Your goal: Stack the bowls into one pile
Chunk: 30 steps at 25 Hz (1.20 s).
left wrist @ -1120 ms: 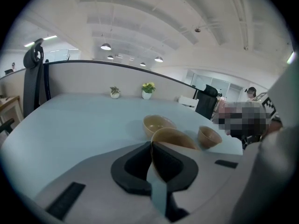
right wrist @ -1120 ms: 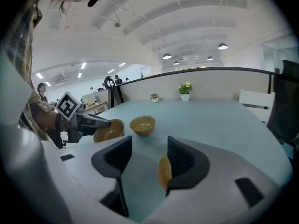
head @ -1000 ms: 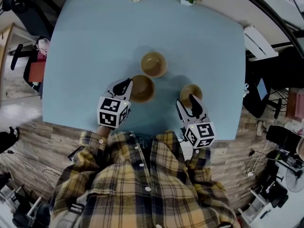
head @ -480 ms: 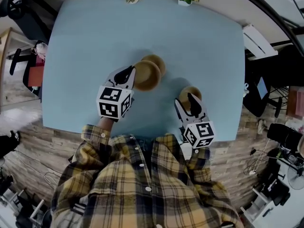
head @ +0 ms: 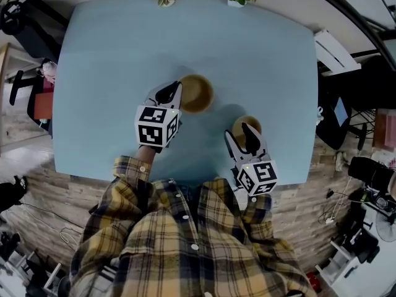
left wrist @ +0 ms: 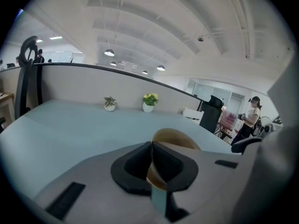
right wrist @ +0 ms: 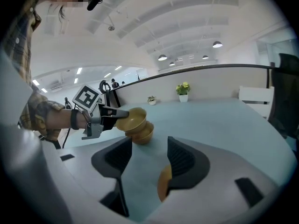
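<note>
At the left of the light-blue table (head: 105, 67) we see the left hand-held gripper (head: 176, 94). Its jaws are pinched tight on the near rim of a tan bowl (head: 198, 94), so thin wall is all that sits between them in the left gripper view. That held bowl is off the table and slightly tilted.

From the right gripper view, it hangs directly over a second bowl (right wrist: 145, 135), which stands on the table near the middle. The two are so close that we cannot tell whether they touch. In the head view the held bowl hides the second one.

Further right, near the front edge, is the right hand-held gripper (head: 242, 135). Its jaws stand well apart and press on nothing. The third bowl (head: 247, 123) sits on the table at its tips. In the right gripper view its rim shows just beside the right-hand jaw, partly behind it.
</note>
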Available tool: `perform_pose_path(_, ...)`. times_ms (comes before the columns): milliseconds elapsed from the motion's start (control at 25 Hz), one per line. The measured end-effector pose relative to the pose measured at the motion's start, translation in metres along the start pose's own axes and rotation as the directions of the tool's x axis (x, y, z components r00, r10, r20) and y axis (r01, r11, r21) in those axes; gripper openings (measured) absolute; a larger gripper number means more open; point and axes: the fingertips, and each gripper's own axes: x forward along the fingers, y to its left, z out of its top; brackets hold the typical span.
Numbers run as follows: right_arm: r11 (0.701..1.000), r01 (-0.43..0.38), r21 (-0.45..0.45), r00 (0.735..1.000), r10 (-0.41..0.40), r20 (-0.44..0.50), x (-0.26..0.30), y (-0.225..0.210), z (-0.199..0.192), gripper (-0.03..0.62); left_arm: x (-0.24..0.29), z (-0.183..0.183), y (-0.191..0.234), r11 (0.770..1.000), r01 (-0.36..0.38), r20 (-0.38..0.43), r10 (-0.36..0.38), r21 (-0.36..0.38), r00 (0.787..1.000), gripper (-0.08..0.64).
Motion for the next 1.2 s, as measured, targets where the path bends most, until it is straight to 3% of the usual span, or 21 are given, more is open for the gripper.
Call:
perform_pose_path(680,0.999,0.025,0.030,1.000,-0.025,-0.010,0.001,-0.011,-0.004,0.229,0.031,-0.034,0.007,1.000,-0.025,-0.096,0.024,-0.015,0.995,0.011)
perform_pose_path(1000,0.999,0.015,0.035,1.000,-0.015,-0.015,0.004,-0.010,-0.003,0.229,0.032,-0.037,0.007,0.999,-0.035,-0.096,0.038,0.032,0.995,0.012)
perform_pose_path(1200,0.999,0.013,0.035,1.000,-0.013,-0.013,0.005,-0.011,-0.004,0.229,0.031,-0.038,0.005,0.997,-0.044,-0.085,0.050,0.069,0.995,0.058)
